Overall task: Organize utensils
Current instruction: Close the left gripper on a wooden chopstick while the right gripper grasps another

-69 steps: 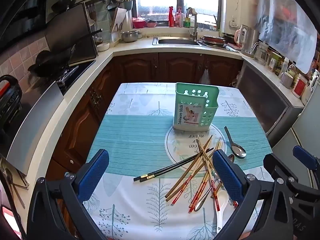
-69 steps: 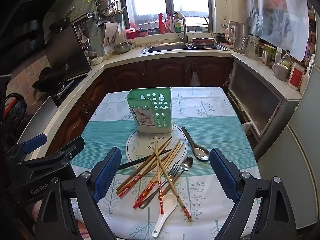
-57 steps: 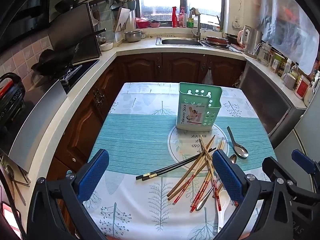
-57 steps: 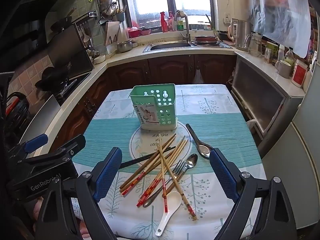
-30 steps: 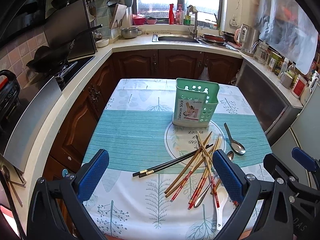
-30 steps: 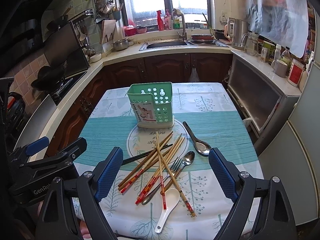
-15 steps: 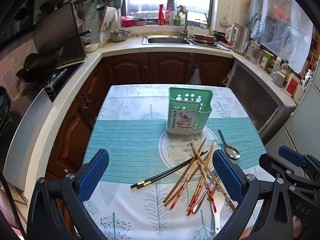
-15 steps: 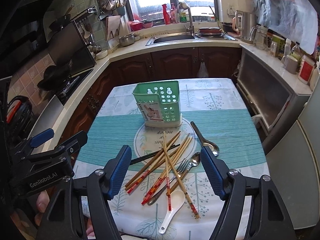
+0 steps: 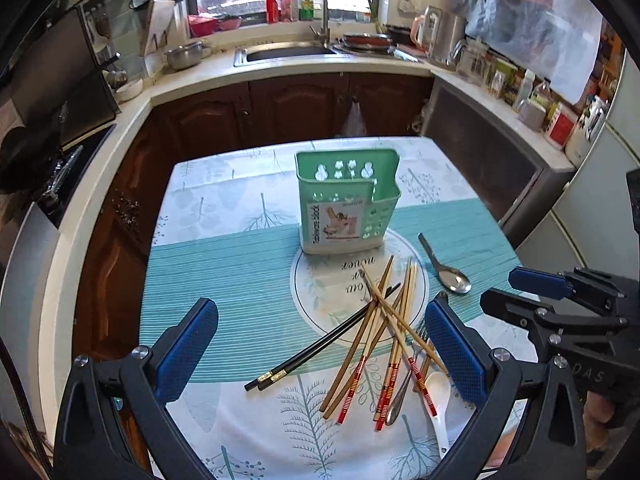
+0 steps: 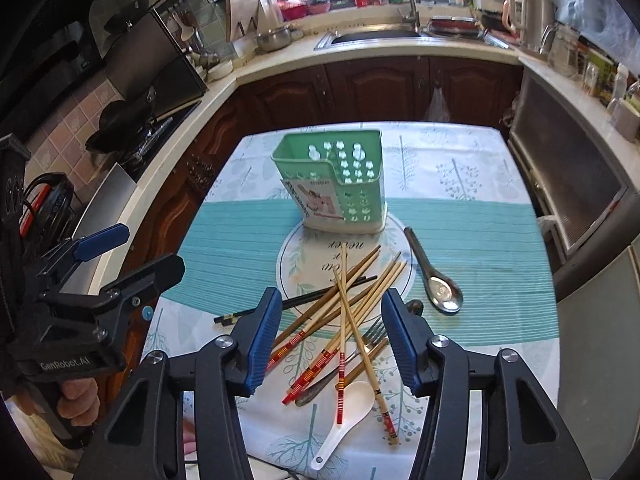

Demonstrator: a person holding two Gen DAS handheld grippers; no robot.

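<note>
Nothing is sorted yet, as far as I can judge: the green caddy (image 10: 332, 184) stands upright at the far edge of the round placemat (image 10: 304, 256) on the table (image 10: 480, 240), and I see nothing sticking out of its compartments. Every utensil lies loose on the cloth in front of it, so the whole job is left.

My right gripper (image 10: 328, 344) hangs just above the heap with its jaws closing; the tangle of wooden chopsticks (image 10: 344, 312) shows between the blue pads, but the pads press on nothing, so it is empty. My left gripper (image 9: 320, 352) is spread wide above the near left part of the table, holding nothing, with the black chopsticks (image 9: 320, 344) lying under its span.

Counting what I can:
- one caddy
- black chopsticks: two, lying together as a pair, slanting out to the left of the heap
- wooden chopsticks with red-banded ends: about seven or eight, crossed over one another, so I cannot be exact
- one metal spoon (image 10: 436, 276) lying alone to the right, apart from the heap
- a second metal spoon (image 10: 320, 388) half buried under the sticks
- one fork (image 10: 372, 336), also under the sticks
- one white ceramic spoon (image 10: 344, 420) at the near edge, touching the chopstick ends
</note>
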